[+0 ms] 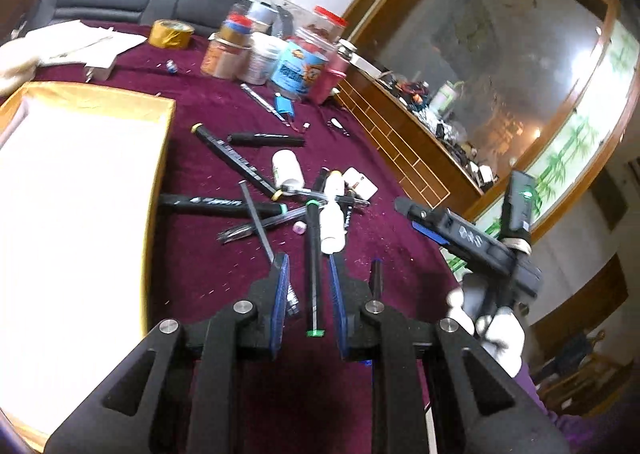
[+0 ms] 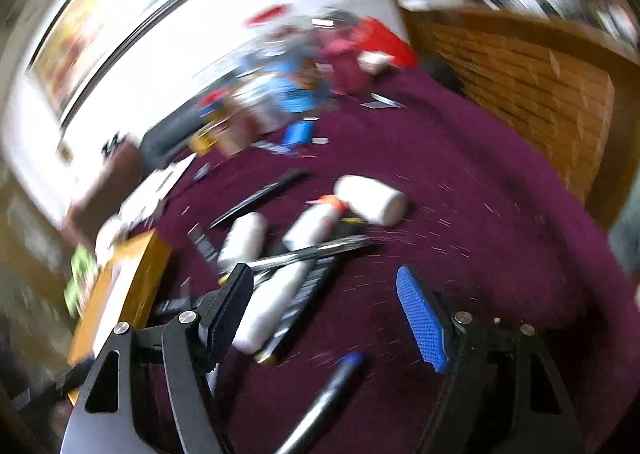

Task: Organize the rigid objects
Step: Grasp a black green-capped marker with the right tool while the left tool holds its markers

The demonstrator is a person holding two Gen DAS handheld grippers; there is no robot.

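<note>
Straddling: left gripper sits low over a black green-capped marker, blue pads a narrow gap apart on either side, not visibly pinching it.
Right gripper: spread wide, nothing between its fingers; view smeared by blur.
Marker location: on the maroon cloth, beside a white bottle, amid a pile of dark pens.
Gold box: left of the pile, white inside.
Jars: far edge, blue label.
Writing: pen barrels carry white print, too blurred to read.
</note>
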